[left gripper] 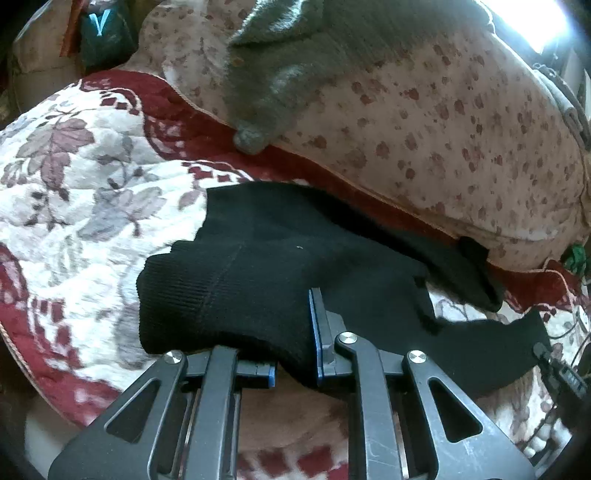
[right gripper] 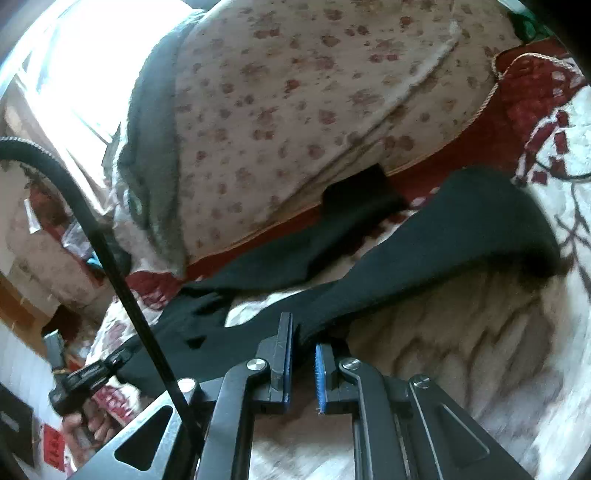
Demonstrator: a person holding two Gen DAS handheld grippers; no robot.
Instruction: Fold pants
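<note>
- Daylight enters from a window [left gripper: 532, 22], blown out to pure white at the top right of the left wrist view and at the top left of the right wrist view [right gripper: 85, 62].
- The black pants [left gripper: 258, 258] read as a near-featureless dark mass; only some rib texture shows.
- Motion blur smears the floral bedspread [right gripper: 461, 332] in the right wrist view.
- Fisheye bending curves everything toward dark vignetted corners.

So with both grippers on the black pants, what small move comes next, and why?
Probably carry both held edges toward the floral pillow: the left gripper and right gripper each pinch the black pants, lifted off the bedspread, one leg sprawled.
</note>
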